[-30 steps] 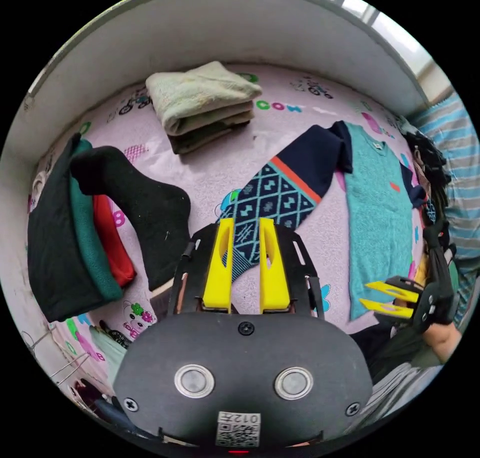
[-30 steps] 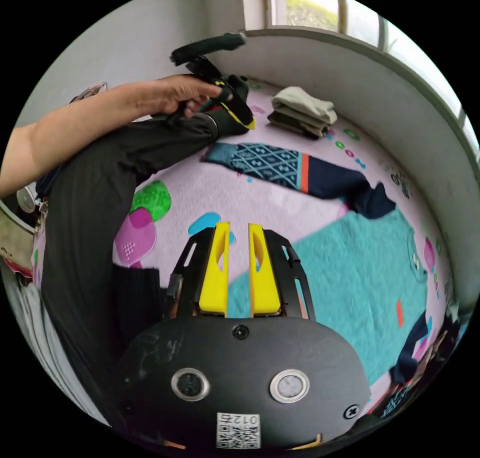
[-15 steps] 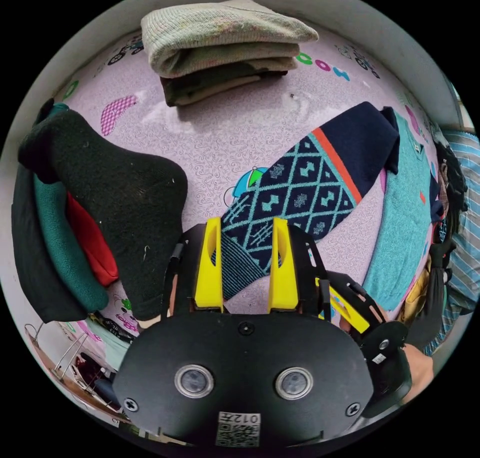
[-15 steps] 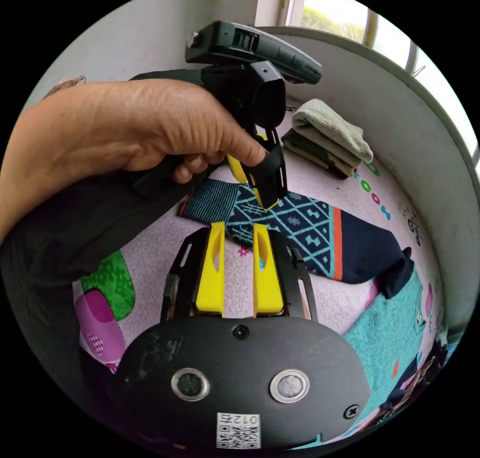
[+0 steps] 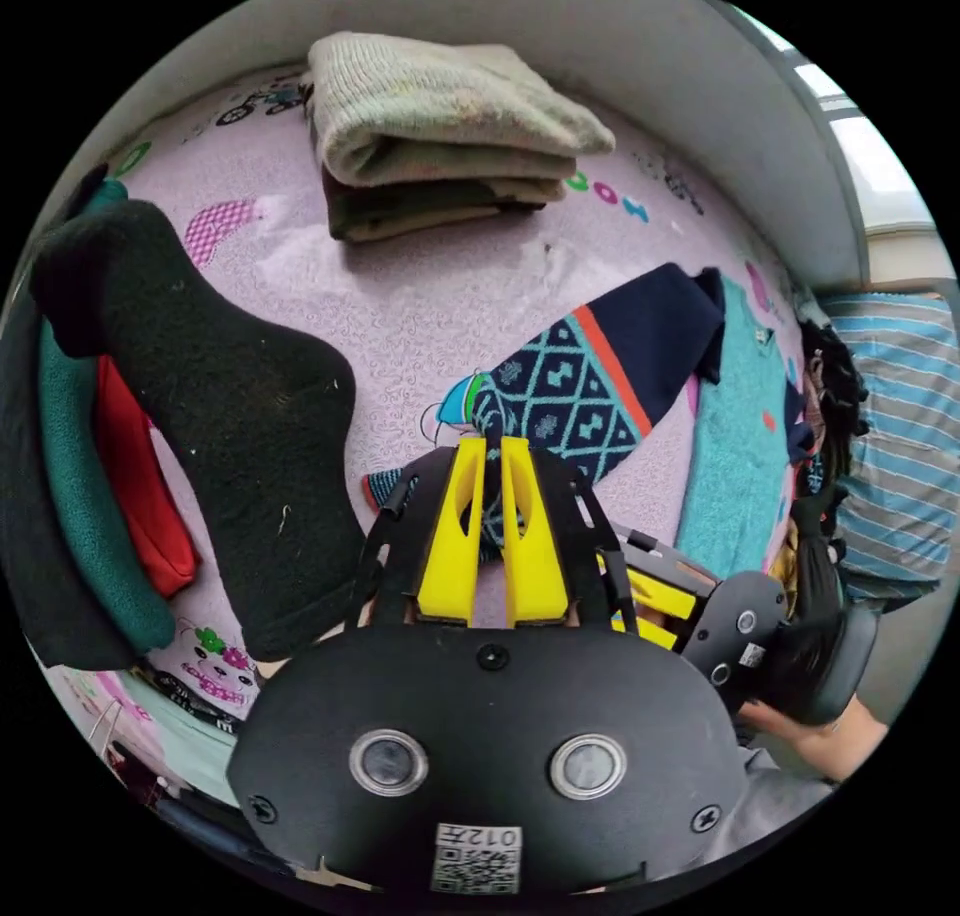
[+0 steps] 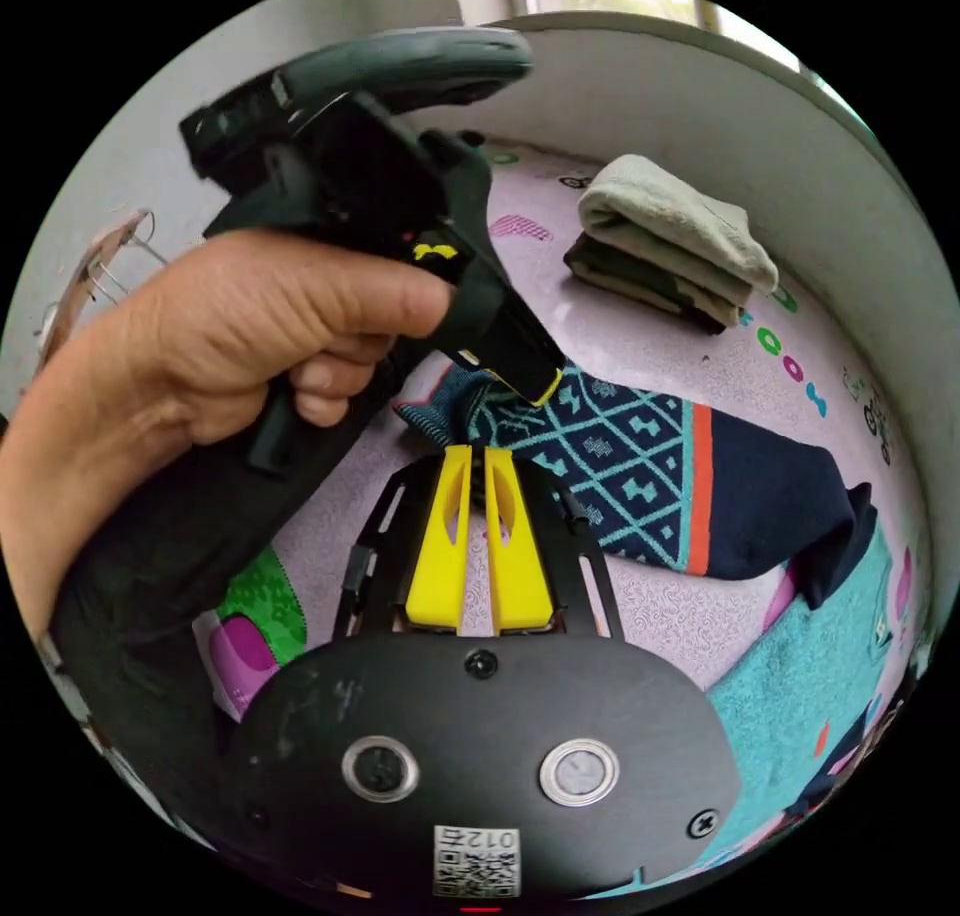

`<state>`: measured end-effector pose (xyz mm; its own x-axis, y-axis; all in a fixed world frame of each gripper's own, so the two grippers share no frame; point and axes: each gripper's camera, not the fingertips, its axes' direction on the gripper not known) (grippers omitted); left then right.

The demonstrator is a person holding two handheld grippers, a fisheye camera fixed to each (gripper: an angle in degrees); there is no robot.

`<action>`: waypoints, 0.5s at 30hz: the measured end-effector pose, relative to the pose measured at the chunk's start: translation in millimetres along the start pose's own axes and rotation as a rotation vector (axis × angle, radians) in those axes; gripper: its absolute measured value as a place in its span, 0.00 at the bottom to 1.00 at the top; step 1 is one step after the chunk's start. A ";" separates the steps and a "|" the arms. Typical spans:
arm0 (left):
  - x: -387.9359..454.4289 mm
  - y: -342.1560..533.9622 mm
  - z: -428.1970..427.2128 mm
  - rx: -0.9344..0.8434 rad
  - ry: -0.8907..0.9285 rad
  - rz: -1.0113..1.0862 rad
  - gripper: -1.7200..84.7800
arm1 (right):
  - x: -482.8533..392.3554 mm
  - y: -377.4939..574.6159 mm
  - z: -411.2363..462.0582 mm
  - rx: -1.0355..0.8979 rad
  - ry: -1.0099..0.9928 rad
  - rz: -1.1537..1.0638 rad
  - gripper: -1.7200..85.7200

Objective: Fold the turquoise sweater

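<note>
Nearest: my left gripper point(image 5: 487, 446) is pinched onto the patterned sleeve's cuff point(image 5: 400, 483). My right gripper point(image 6: 478, 456) is closed beside it; grasp unclear. Turquoise sweater point(image 6: 800, 676) lies flat farther right on the mat point(image 5: 440, 286): soft, light, limp. I'd hold cuffs and hem.

turquoise sweater point(image 6: 800, 686) | you see it flat on the mat | navy diamond-patterned sleeve point(image 6: 640, 466) stretched outward | cuff end slightly bunched
</note>
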<state>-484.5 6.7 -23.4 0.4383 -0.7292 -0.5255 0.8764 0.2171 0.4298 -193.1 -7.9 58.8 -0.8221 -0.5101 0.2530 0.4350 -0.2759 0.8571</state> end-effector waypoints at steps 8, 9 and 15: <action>-8.5 25.1 -105.7 0.346 0.171 0.025 0.03 | 43.7 -2.2 -94.0 0.238 -0.141 0.113 0.01; -6.1 25.5 -117.6 0.363 0.172 0.038 0.03 | 44.7 -1.8 -99.5 0.246 -0.135 0.104 0.01; 31.0 1.3 -160.4 0.310 0.151 0.133 0.03 | 75.3 19.1 -151.1 0.329 -0.125 0.092 0.02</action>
<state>-437.7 88.5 -156.9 0.5890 -0.5991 -0.5423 0.7179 0.0796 0.6916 -191.1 -174.7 26.4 -0.8327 -0.4111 0.3710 0.3841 0.0540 0.9217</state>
